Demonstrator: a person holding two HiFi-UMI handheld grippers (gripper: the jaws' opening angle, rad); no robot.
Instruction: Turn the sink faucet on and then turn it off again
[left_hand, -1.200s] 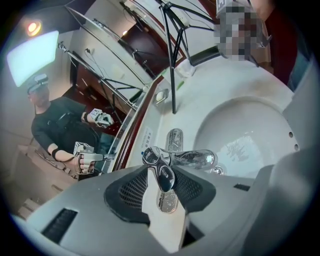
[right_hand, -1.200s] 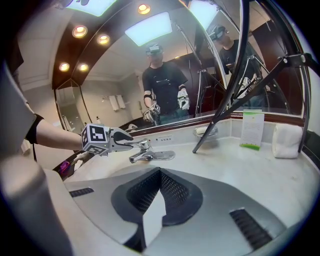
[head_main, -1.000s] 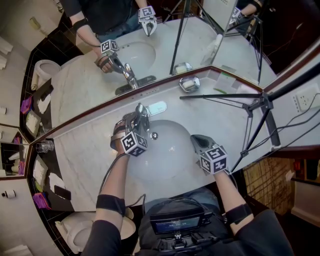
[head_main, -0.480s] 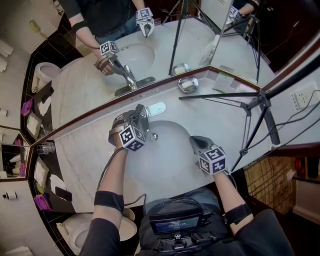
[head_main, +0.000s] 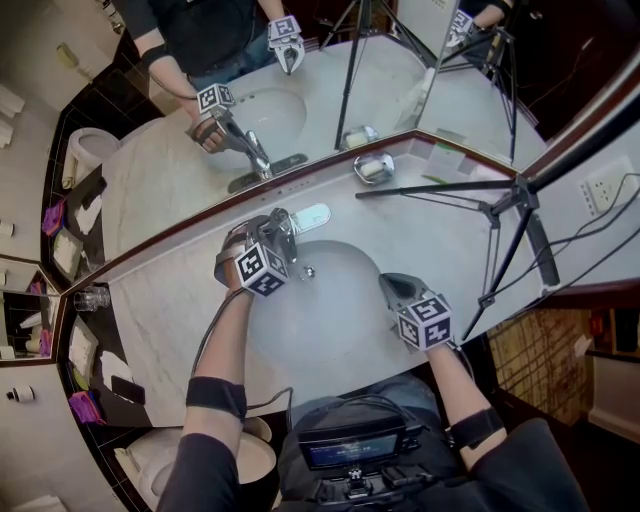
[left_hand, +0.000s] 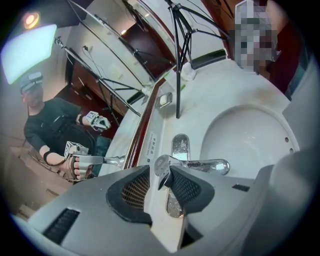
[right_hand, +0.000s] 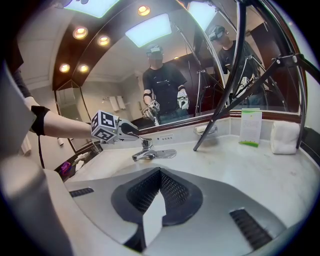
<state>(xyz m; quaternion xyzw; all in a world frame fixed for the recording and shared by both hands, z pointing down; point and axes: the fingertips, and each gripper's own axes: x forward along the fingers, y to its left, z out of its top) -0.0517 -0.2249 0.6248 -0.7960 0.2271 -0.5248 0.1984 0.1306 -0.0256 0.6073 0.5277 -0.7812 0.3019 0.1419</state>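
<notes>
The left gripper (head_main: 266, 243) reaches to the faucet (head_main: 287, 232) at the back of the sink (head_main: 335, 310). Only its own view shows its jaws, which have just been closing, clamped half-open on the lever (left_hand: 160, 166). The right gripper (head_main: 398, 288) hovers at the sink's right rim, and its own view shows the jaws together and empty.

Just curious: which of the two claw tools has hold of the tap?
The left gripper; its jaws have just been closing on the faucet handle. The right gripper is shut and empty, away from the tap.
</notes>
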